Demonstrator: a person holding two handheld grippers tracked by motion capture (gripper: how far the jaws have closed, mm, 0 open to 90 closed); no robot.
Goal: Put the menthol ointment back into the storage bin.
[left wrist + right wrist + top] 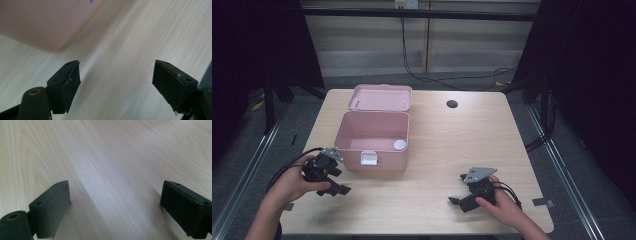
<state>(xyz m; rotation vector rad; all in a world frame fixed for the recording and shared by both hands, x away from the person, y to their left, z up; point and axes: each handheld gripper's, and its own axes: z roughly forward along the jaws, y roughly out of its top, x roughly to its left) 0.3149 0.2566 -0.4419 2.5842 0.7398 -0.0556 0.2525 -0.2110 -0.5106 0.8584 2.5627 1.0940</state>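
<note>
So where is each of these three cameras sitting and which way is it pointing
High view: above the person's side, looking forward and down at the table, the open pink box, both hands, the left gripper and the right gripper.
Left gripper view: rides the left gripper, looking along open jaws at the tabletop and the box's corner.
Right gripper view: rides the right gripper, open jaws over bare wood.
Shared: the pink box, in the high and left gripper views.

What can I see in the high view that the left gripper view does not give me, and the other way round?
The high view gives the whole pink box with its lid open, a white round thing lying inside it, the white latch on its front, and both hands with their tools, left tool and right tool. The left gripper view gives the left tool's two pads up close, wide apart with nothing between them. Both give the pink box and the wooden table.
</note>
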